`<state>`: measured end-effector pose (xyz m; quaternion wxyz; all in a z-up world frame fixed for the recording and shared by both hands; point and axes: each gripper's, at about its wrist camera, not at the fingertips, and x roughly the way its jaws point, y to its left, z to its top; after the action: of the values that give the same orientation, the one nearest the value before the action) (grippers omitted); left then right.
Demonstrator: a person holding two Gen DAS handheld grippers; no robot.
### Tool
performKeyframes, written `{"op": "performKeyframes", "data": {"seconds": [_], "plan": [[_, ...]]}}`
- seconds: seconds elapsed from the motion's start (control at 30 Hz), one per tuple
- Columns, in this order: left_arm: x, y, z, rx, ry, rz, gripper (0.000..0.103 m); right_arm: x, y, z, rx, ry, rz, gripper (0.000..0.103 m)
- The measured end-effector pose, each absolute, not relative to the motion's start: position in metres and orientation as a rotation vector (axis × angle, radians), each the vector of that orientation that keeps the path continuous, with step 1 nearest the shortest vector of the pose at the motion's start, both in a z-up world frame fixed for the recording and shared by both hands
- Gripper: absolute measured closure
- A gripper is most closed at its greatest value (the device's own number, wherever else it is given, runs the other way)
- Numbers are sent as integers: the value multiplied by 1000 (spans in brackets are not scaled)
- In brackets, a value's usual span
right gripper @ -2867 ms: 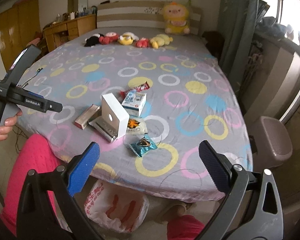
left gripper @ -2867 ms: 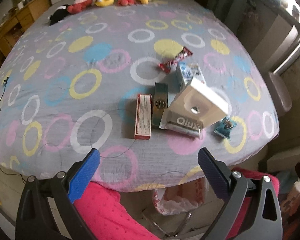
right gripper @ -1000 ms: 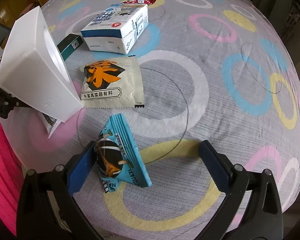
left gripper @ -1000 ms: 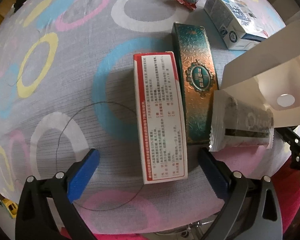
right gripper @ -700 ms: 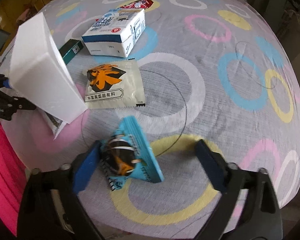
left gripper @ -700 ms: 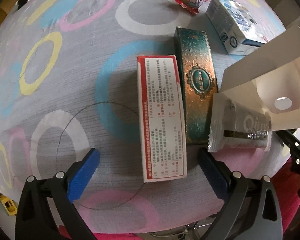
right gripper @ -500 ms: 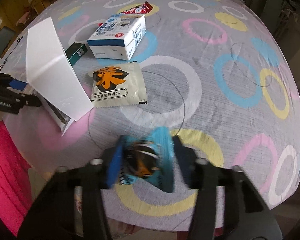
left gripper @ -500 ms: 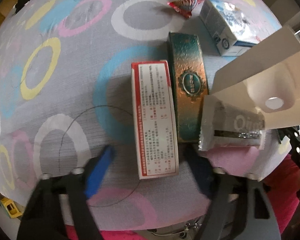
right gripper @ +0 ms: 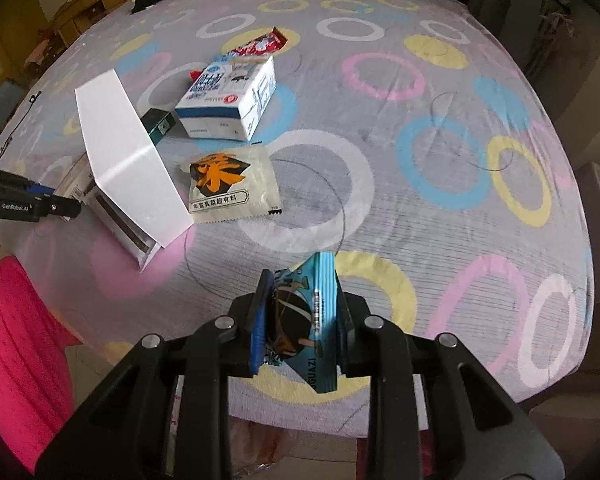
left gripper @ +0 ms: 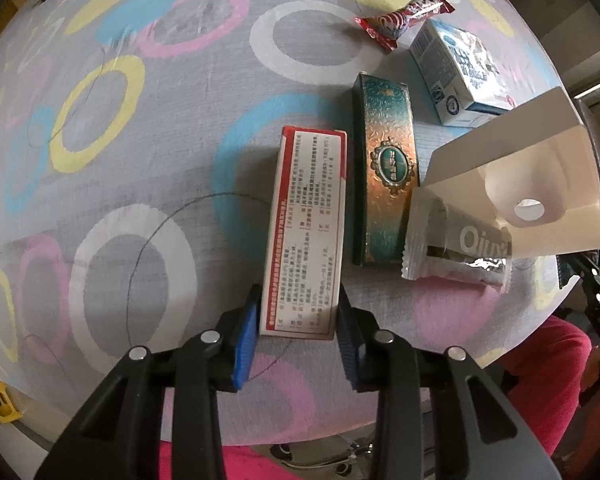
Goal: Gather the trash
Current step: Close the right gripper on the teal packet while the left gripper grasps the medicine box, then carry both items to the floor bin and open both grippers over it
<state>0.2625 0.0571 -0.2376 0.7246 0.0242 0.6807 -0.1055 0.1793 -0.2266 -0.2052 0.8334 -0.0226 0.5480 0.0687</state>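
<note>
Plainly, in the left wrist view, the left tool (left gripper: 298, 330) is closing on the near end of the red-and-white carton (left gripper: 306, 228), which lies on the bed (left gripper: 140, 160); light, stiff card, best pinched across its narrow sides. In the right wrist view, the right tool (right gripper: 298, 320) is closing on the blue snack packet (right gripper: 306, 320), soft, crinkly and slippery, so a mid-body grip suits it.

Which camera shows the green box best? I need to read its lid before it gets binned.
The left wrist view: the green box lies there full length from above, its ornate lid and central emblem plain, between the red-and-white box and the silver wrapper. The right wrist view shows only one end behind the white folded card.
</note>
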Motion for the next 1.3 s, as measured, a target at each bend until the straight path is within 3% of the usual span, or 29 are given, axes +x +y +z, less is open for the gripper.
{"op": "performKeyframes", "data": {"seconds": [0.83,1.3], "plan": [[224,54,-159,96,1349,-217,70,162,-200,-152,-69,1057,154,77],[164,47,-92,134,1182,-235,70,112,-176,-79,-89,917,240,77]]}}
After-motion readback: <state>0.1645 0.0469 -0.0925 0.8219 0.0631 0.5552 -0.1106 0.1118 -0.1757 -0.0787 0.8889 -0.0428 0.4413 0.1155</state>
